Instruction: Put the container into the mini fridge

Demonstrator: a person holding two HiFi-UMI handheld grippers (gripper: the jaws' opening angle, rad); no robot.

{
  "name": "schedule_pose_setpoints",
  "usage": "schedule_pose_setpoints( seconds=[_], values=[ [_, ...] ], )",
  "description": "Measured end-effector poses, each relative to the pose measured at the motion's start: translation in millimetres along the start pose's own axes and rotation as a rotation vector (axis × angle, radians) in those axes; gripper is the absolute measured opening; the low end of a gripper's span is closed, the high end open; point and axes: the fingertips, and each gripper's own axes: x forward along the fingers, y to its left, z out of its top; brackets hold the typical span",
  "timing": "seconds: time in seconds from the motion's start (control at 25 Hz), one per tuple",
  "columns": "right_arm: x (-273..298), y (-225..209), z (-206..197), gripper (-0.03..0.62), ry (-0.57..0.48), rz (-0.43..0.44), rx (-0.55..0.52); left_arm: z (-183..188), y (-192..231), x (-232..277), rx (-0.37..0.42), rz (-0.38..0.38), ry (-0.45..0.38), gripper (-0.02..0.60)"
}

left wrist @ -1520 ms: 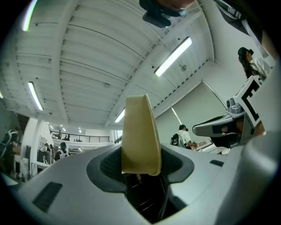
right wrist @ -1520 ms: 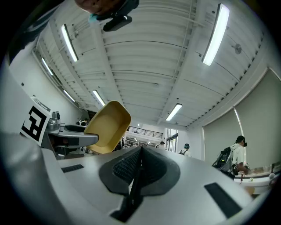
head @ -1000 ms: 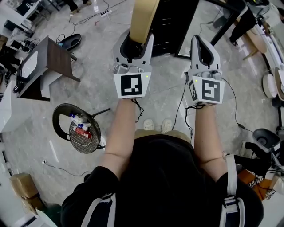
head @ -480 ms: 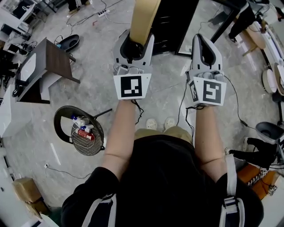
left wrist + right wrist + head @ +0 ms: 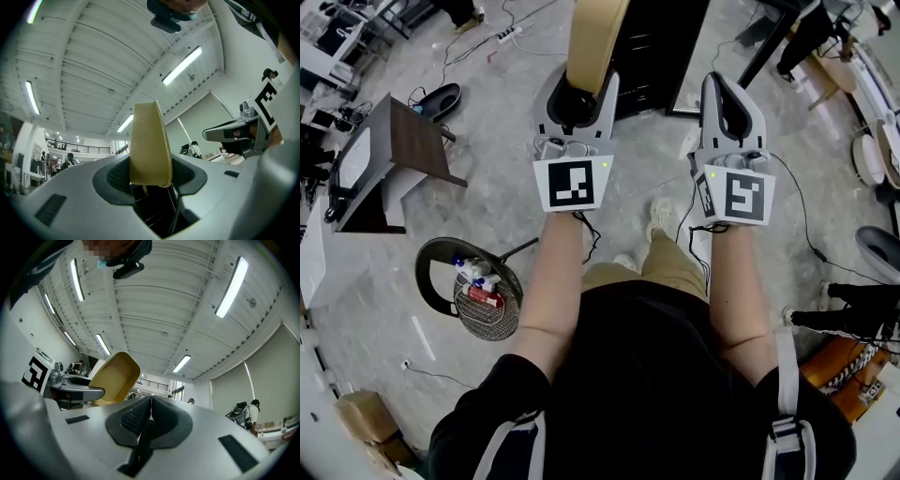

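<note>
The left gripper's [image 5: 578, 91] fingers [image 5: 112, 177] stand partly apart and clamp the near end of the yellow container [image 5: 596, 37], which fills the gap between them. The container's long axis carries on the gripper's own line, away from the person and tilted upward. In the head view it runs up the frame and its far end is cut by the top edge. The left gripper view [image 5: 150, 174] shows the container [image 5: 149, 145] edge-on and upright. In the right gripper view its bare yellow hollow [image 5: 115, 377] faces the right gripper [image 5: 150, 401].

The right gripper [image 5: 727, 86] is level with the left, and its fingers are pressed together with nothing between them.

Beyond both grippers a black cabinet [image 5: 667, 42] stands on the floor. Off to the left a wire basket [image 5: 487, 307] sits on a round black seat and holds a few small bottles [image 5: 474, 275]. Further left is a brown-topped desk [image 5: 405, 139].
</note>
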Motion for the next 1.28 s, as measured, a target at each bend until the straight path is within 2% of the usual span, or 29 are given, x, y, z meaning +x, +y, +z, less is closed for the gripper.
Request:
schedule_pose_setpoints(
  seconds=[0.28,0.56,0.76,1.28],
  values=[
    [32,-23,-36,0.035,-0.007,-0.021,0.013,-36,-1,38,0.002,-0.014,0.004,0.224],
    [97,-52,-65,0.035,-0.004,-0.004,0.009,-73,8,104,-0.003,-0.015,0.015,0.224],
    [147,-88,-95,0.035,0.006,0.006,0.021,-104,9,160,-0.006,-0.007,0.036,0.224],
    [272,-160,-172,0.035,0.043,0.089,0.058,-182,9,296,-0.019,0.042,0.103,0.224]
  ],
)
